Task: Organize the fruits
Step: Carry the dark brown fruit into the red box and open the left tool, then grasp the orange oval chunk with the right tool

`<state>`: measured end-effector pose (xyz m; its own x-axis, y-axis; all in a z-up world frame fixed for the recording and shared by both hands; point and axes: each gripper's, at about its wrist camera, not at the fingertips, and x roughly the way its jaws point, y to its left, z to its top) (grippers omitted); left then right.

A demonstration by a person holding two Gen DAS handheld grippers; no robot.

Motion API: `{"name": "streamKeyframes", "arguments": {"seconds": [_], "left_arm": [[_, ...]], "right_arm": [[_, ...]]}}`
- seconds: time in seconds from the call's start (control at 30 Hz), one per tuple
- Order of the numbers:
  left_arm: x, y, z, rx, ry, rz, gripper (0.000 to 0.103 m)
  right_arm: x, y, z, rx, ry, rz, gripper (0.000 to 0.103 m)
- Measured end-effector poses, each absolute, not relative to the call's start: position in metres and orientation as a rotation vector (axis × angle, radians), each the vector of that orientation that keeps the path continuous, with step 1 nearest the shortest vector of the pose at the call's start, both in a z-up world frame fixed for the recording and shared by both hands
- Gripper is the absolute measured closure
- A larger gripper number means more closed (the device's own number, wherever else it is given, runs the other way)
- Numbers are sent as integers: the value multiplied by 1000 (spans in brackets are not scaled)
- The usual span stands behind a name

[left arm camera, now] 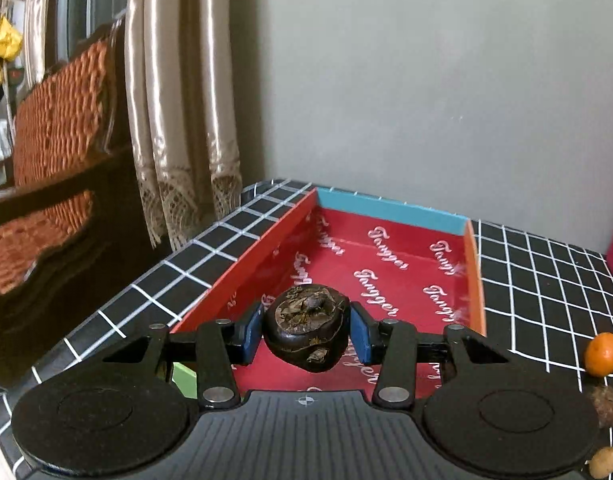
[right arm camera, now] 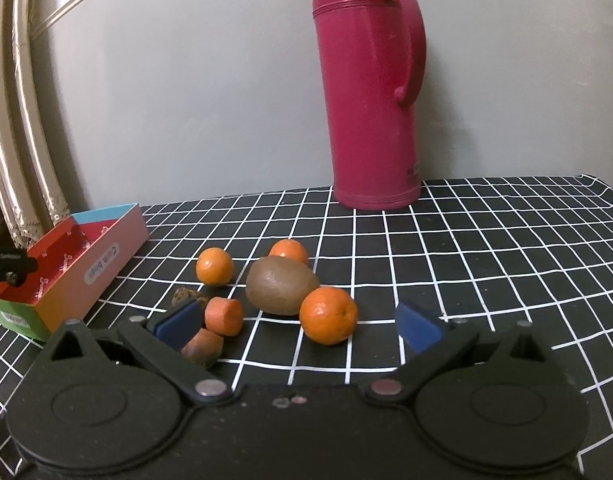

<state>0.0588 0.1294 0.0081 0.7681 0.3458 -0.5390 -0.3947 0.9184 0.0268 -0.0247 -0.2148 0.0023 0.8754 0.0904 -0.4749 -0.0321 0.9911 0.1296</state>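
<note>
**Left tool holds a dark fruit over the red box; right tool open above the loose fruits**

The left tool is closed on a dark, wrinkled fruit, its blue pads pressing both sides. The fruit is almost black, dried and cracked on top, and it hangs above the near end of the red box. The floor of the box with white lettering lies free toward 12 o'clock, up to the blue end wall. At 9 o'clock of the box the checked surface ends just beside it, with a curtain and a chair beyond the edge.

The right tool stands wide open, its fingers well apart, holding nothing. Between and just beyond them lies a tangerine, touching a brown kiwi at its 11 o'clock. Two more tangerines sit behind. A carrot piece and a brown nut-like fruit are close to the left finger. At 9 o'clock the red box rests near the left edge of the surface. A pink thermos stands upright at 12 o'clock, against the wall. Toward 3 o'clock the surface is free.
</note>
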Motion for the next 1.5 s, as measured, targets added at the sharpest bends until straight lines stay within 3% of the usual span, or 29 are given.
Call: {"name": "streamKeyframes", "arguments": {"seconds": [0.33, 0.93, 1.03, 1.1, 1.5], "left_arm": [[64, 133, -4, -90, 632, 399, 58], [47, 125, 7, -48, 580, 378, 57], [35, 119, 14, -40, 555, 357, 50], [24, 113, 19, -29, 526, 348, 39], [-38, 82, 17, 7, 504, 215, 37]], "right_arm": [[-22, -211, 1, 108, 511, 68, 0], [-25, -197, -3, 39, 521, 89, 0], [-26, -196, -5, 25, 524, 89, 0], [-27, -195, -6, 13, 526, 89, 0], [-28, -184, -10, -27, 527, 131, 0]]}}
